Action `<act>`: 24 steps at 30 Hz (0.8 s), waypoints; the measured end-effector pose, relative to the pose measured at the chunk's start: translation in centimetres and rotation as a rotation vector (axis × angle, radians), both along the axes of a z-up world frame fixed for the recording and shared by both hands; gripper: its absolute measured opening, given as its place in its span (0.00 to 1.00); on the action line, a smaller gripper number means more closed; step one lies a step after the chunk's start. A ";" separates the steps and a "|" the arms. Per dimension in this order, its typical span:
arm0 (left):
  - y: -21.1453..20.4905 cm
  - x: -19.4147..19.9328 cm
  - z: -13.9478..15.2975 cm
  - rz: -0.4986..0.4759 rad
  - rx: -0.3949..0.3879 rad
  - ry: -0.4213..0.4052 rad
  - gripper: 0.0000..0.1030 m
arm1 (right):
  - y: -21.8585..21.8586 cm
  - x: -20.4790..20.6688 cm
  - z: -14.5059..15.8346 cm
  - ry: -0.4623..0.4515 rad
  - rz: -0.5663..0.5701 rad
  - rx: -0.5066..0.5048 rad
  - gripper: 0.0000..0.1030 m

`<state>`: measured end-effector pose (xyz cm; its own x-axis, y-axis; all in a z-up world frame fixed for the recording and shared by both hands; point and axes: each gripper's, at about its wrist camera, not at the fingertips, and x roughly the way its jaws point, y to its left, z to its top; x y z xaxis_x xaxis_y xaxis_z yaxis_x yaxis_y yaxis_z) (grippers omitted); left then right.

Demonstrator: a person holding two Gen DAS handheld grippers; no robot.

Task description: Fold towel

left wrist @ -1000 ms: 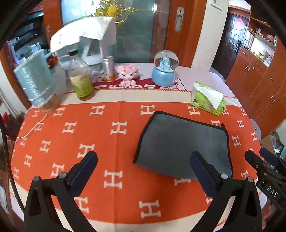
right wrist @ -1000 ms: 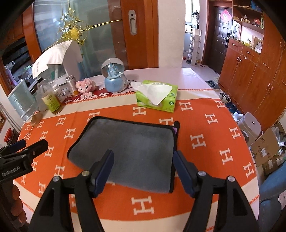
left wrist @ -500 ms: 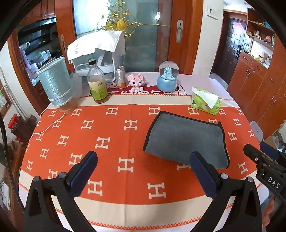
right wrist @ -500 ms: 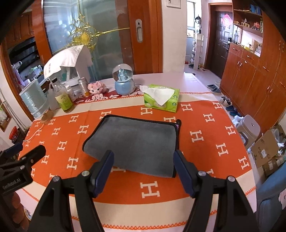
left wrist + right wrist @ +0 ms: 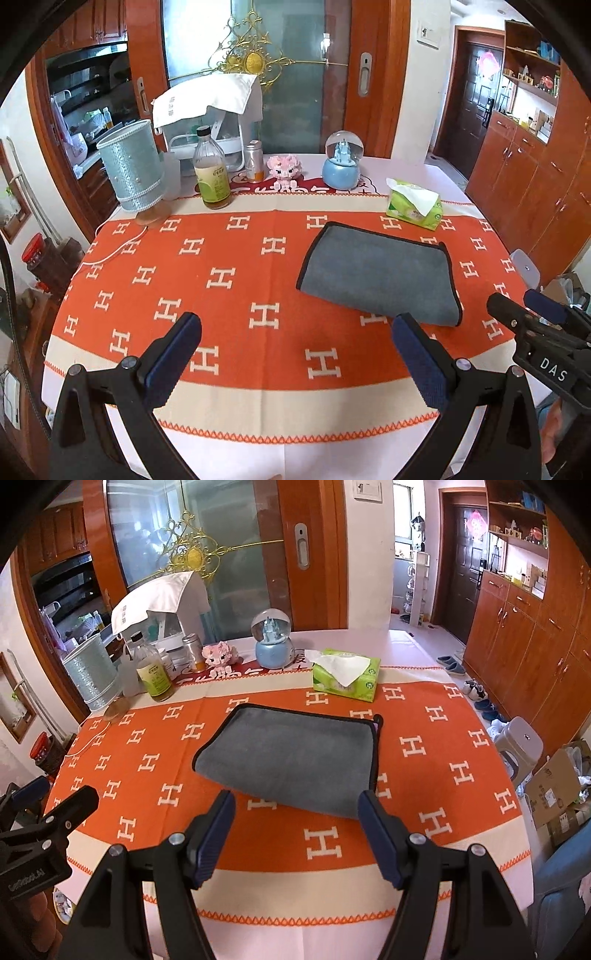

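Observation:
A grey towel (image 5: 376,271) with black trim lies folded flat on the orange tablecloth (image 5: 236,280); it also shows in the right wrist view (image 5: 291,760). My left gripper (image 5: 295,328) is open and empty, held above the table's near edge, to the left of and short of the towel. My right gripper (image 5: 295,808) is open and empty, just short of the towel's near folded edge. The right gripper also shows at the right edge of the left wrist view (image 5: 532,310), and the left gripper at the left edge of the right wrist view (image 5: 55,805).
Along the table's far side stand a green tissue pack (image 5: 413,205), a snow globe (image 5: 341,162), a pink toy (image 5: 284,170), a bottle (image 5: 212,173) and a teal lamp (image 5: 135,170). A stool (image 5: 519,746) and boxes (image 5: 550,790) are at the right.
Both grippers have pulled back and up from the towel toward the table's near edge. The towel has not moved. Both jaws stay open.

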<state>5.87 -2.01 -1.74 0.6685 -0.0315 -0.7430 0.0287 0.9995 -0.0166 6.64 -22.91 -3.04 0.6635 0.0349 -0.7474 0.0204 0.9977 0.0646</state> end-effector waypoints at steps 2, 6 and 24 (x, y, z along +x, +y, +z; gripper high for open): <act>0.0 -0.6 -0.1 0.004 -0.006 0.007 0.99 | 0.0 -0.6 0.0 -0.003 0.005 0.009 0.67; 0.1 -2.2 -0.2 0.007 -0.016 -0.002 0.99 | 0.3 -2.0 0.0 -0.009 0.012 0.012 0.67; 0.8 -5.4 -0.2 0.052 -0.034 0.020 0.99 | 1.1 -6.0 -0.5 0.001 0.043 0.027 0.67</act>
